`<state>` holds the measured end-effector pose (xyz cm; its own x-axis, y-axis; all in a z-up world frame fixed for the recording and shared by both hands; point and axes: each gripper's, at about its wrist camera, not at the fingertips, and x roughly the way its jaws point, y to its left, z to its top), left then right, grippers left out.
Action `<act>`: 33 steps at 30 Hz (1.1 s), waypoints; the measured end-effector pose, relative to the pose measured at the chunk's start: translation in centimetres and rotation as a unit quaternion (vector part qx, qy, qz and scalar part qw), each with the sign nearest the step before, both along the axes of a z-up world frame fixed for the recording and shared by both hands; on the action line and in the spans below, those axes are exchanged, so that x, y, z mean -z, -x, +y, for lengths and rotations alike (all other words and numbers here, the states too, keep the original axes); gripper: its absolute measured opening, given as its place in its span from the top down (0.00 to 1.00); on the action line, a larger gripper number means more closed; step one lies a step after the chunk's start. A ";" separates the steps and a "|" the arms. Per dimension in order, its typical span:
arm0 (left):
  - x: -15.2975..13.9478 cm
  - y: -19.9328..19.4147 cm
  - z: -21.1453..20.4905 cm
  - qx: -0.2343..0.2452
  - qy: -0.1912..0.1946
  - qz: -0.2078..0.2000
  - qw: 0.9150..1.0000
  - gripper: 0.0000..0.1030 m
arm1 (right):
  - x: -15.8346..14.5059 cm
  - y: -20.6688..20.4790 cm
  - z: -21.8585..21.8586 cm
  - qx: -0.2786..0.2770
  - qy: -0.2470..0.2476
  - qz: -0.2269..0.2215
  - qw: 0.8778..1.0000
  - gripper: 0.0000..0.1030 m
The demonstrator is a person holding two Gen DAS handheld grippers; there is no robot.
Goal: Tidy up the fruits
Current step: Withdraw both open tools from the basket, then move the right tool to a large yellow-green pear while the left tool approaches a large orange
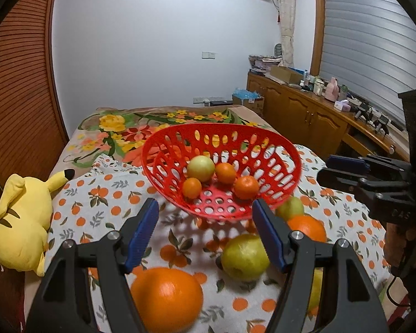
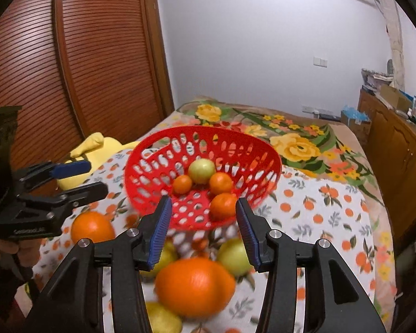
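A yellow plush toy (image 1: 22,222) lies at the bed's left edge on an orange-print cloth (image 1: 97,194) — a floral blanket (image 1: 119,127) beyond. A cluttered wooden cabinet (image 1: 313,111) lines the right wall.

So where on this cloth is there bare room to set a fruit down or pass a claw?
Bare cloth lies left of the red basket, toward the yellow plush toy, and right of the basket in the right wrist view. The floral blanket behind is free too. In front it is crowded: large orange, green apple.
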<state>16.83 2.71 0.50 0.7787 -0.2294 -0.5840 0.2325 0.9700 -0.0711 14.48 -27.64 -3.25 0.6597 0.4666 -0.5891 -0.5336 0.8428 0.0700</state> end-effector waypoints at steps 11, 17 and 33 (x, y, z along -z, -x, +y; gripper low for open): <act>1.1 2.5 -0.5 0.013 0.002 0.008 1.000 0.32 | 1.9 5.2 -1.6 -0.009 0.005 0.009 1.000 0.52; 1.6 4.0 0.2 0.007 0.002 0.009 1.000 0.32 | 4.0 7.1 -1.8 -0.015 0.002 0.028 0.999 0.51; 4.0 6.1 2.8 -0.017 0.001 0.023 1.000 0.32 | 7.9 7.9 0.1 -0.043 -0.006 0.074 0.996 0.27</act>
